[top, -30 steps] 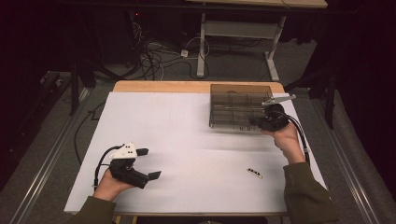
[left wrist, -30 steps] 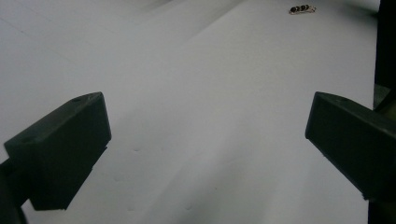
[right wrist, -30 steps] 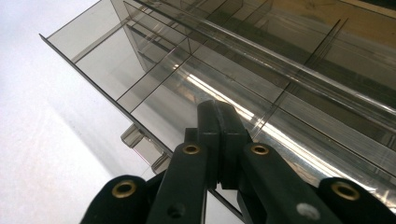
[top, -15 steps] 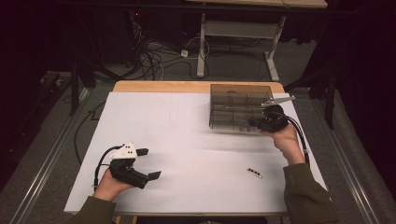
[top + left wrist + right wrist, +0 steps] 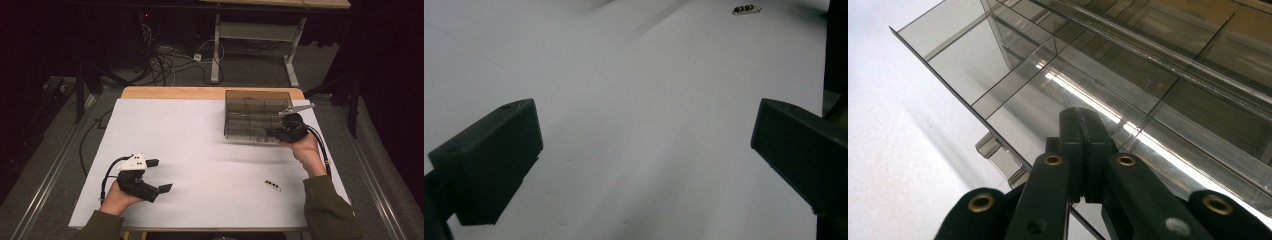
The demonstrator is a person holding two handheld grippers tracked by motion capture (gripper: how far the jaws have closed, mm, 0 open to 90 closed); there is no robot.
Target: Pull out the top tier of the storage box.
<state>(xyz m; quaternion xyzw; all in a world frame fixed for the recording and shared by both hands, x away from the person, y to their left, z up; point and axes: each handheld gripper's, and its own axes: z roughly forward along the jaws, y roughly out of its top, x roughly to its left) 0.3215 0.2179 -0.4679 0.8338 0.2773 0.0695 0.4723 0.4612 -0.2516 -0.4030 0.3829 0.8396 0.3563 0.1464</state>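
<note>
Two grippers: both in my hands, one at each side of the tabletop (image 5: 200, 145).
Right gripper (image 5: 276, 133): at the near edge of the smoky clear organiser box (image 5: 255, 117), which stands at the far right of the tabletop.
Right fingers (image 5: 1083, 145): pressed together, pad against pad; their tips lie at or over the near wall of the box. I cannot tell whether the thin wall or lid edge is nipped between them.
Left gripper (image 5: 160, 176): low over the near left of the tabletop, well apart from the box.
Left fingers (image 5: 494, 155): wide apart, nothing between them, bare white surface below.
Box condition: dividers visible through the walls; the compartments I can see look empty. Small latch tab (image 5: 998, 155) shows at the near wall, just beside my right fingers.
Small dark part (image 5: 272, 185): lies loose on the tabletop near my right forearm, apart from the box; also seen far off in the left gripper view (image 5: 746, 8).
Done, by my judgement: right gripper brought to the box front.
Left, by my judgement: working the latch or lid, then dealing with the loose part, which is untouched.
</note>
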